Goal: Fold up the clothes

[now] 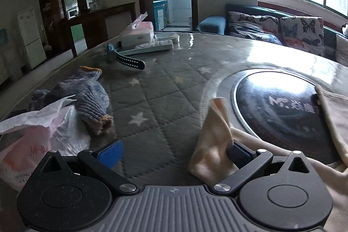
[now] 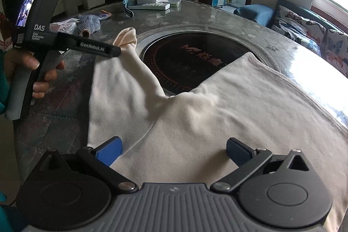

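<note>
A cream long-sleeved garment (image 2: 217, 114) lies spread on the quilted grey table (image 2: 56, 105), with one sleeve running out to the far left. The sleeve's end (image 1: 215, 123) is raised and drapes over the right finger of my left gripper (image 1: 175, 153), whose jaws stand wide open. In the right wrist view a hand holds that left gripper (image 2: 116, 51) right at the sleeve tip (image 2: 128, 35). My right gripper (image 2: 174, 151) hovers open just over the garment's body, with nothing between its blue pads (image 2: 109, 152).
A round black cooktop (image 2: 191, 62) is set into the table, partly under the garment. Grey knit gloves (image 1: 87, 97) and a plastic bag (image 1: 43, 127) lie to the left. A watch (image 1: 128, 61), remote (image 1: 150, 47) and tissue box (image 1: 137, 32) sit farther back. A butterfly-cushioned sofa (image 1: 282, 29) stands beyond.
</note>
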